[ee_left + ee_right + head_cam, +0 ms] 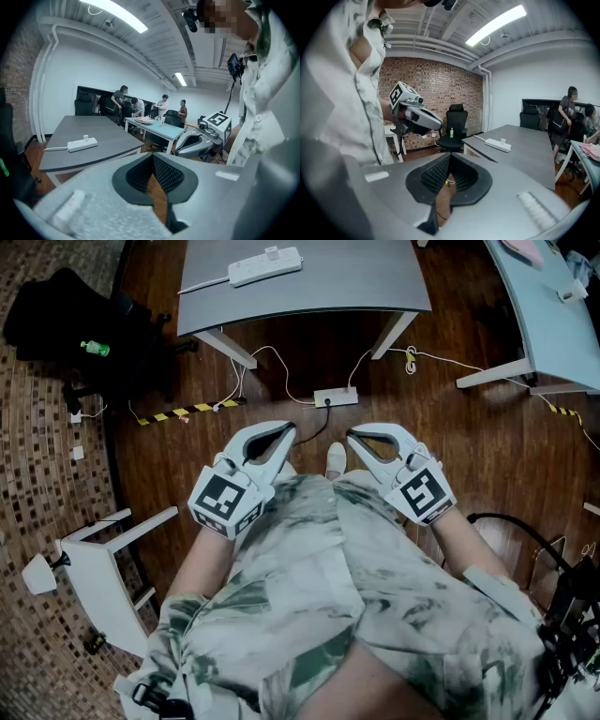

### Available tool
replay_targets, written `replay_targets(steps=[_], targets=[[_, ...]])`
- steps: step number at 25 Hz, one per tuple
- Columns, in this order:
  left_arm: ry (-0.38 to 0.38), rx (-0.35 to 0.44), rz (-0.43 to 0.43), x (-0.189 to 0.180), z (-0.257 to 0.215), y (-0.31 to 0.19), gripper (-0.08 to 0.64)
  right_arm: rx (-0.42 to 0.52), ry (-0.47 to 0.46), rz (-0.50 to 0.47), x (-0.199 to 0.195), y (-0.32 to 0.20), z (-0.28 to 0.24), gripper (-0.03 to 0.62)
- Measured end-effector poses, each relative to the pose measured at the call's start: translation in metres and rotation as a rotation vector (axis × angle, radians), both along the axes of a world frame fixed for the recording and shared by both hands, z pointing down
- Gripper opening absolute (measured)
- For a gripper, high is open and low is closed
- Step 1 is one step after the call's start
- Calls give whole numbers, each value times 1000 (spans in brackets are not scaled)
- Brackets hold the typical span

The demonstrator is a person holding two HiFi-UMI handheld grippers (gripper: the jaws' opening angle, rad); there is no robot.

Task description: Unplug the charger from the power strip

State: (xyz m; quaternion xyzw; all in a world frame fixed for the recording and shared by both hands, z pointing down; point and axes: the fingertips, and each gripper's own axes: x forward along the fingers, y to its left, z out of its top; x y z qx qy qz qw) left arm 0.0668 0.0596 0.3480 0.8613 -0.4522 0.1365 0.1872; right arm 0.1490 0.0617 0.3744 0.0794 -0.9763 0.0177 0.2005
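Our left gripper [152,157] and right gripper [449,157] are both closed tight on nothing. The charger [273,252] sits plugged into the power strip [253,270], well ahead of both. It looks small, light and rigid, so we would pinch its sides and steady the strip.

white plastic power strip [265,265], matt grey table [375,282].

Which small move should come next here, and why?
Probably reach forward toward the power strip on the grey table. The left gripper and the right gripper are shut, empty and held near the body, far from the strip, and the charger is plugged in there.
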Motion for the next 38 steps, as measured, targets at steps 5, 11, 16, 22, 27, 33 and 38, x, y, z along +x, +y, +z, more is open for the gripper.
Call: replay_targets(steps=[5, 11, 16, 22, 27, 33, 38], targets=[[-12, 25, -2, 0, -2, -35, 3, -6, 15, 5, 1, -36, 7, 9], [2, 15, -16, -32, 1, -65, 3, 1, 19, 26, -20, -68, 6, 8], [37, 25, 0, -69, 12, -103, 3, 8, 64, 38, -56, -105, 17, 9], [84, 15, 19, -152, 17, -158, 3, -10, 144, 74, -134, -164, 24, 8], [68, 2, 65, -212, 34, -189, 3, -24, 204, 111, -186, -206, 61, 8], [36, 4, 91, -257, 53, -235, 3, -36, 292, 137, -214, -263, 104, 8], [20, -13, 95, -259, 68, -275, 3, -46, 398, 164, -209, -324, 147, 8]])
